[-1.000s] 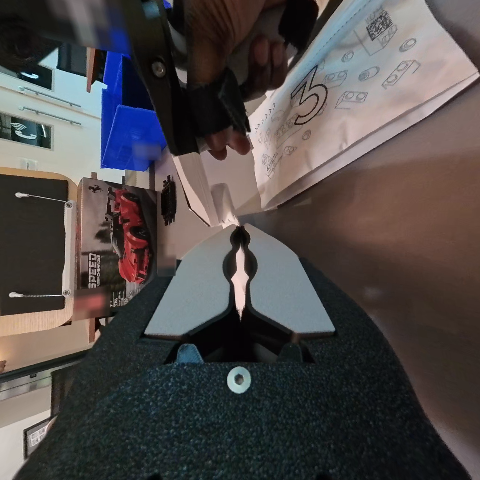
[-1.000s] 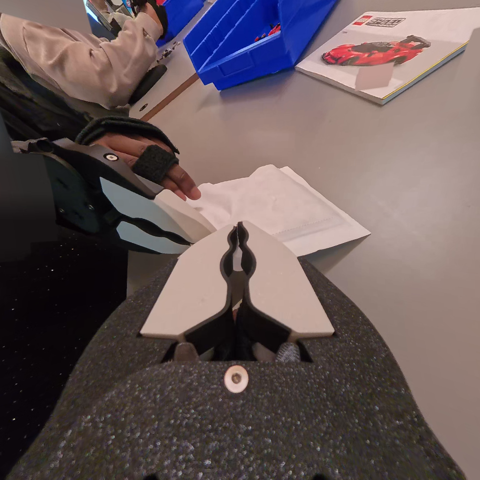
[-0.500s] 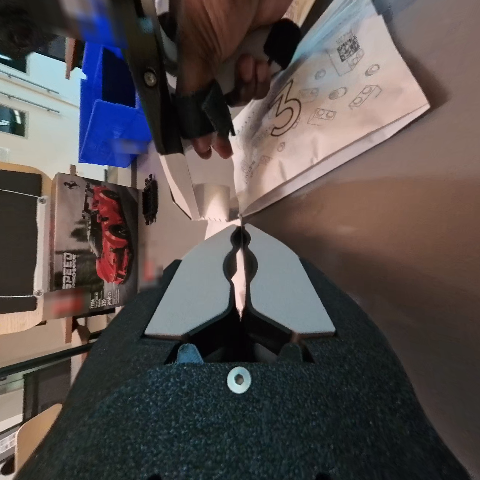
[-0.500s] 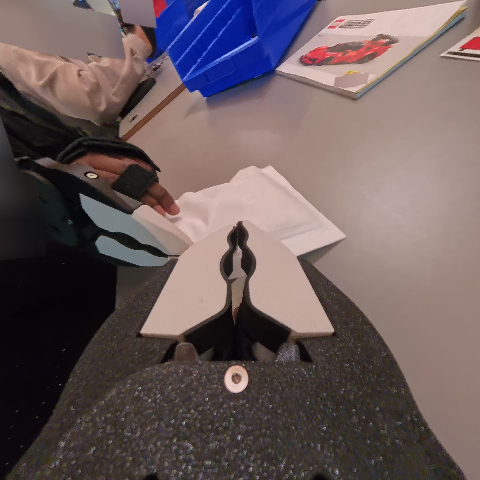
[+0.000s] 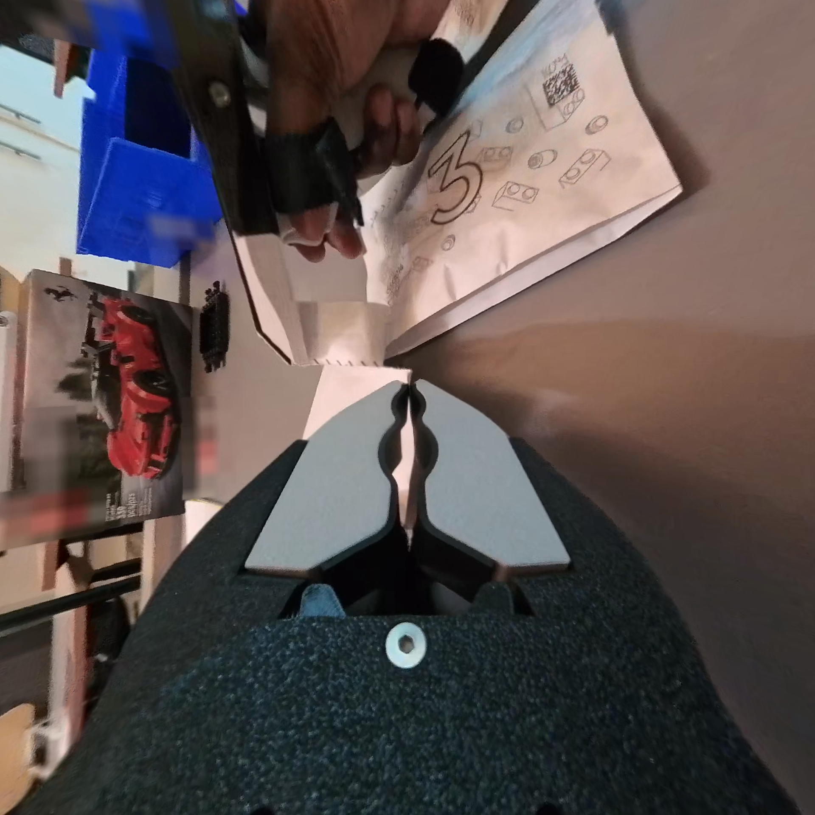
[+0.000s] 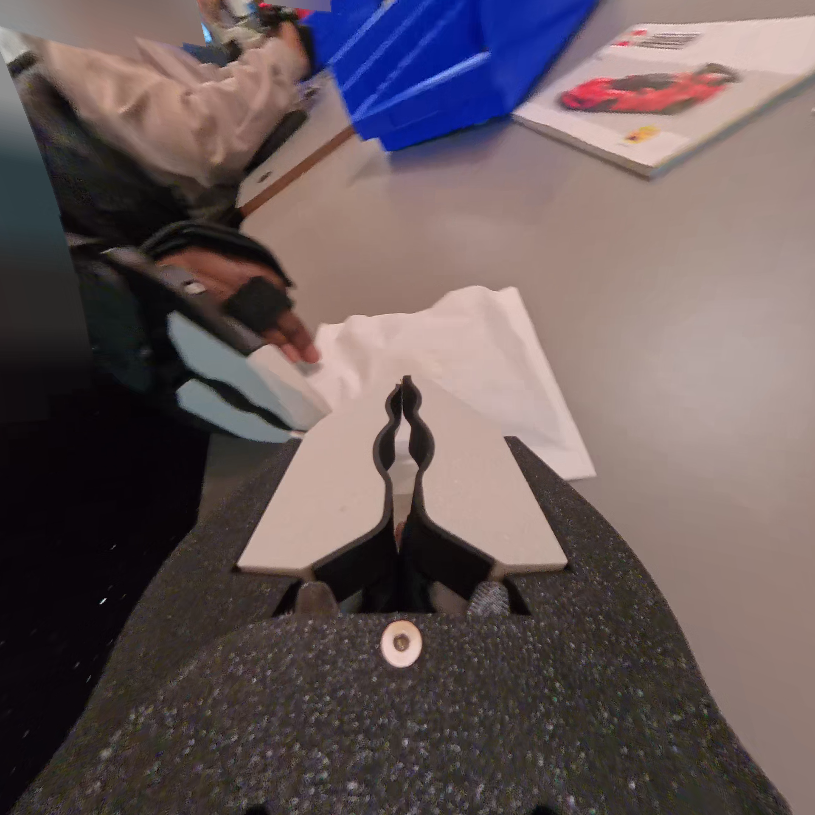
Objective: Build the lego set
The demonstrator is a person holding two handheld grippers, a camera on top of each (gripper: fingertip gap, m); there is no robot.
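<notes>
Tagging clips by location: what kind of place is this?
Probably an indoor worktable used for toy-brick building. On the grey table lie a white paper parts bag, a booklet showing a red car and blue plastic bins.

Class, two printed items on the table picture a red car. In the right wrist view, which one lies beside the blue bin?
The white-covered booklet, lying flat just right of the blue bin. The other, a dark-backed box, appears only in the left wrist view.

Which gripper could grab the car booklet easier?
Right, probably: the booklet lies ahead and right of the right gripper, while the left gripper sits farther left. Both pinch the paper bag, though.
</notes>
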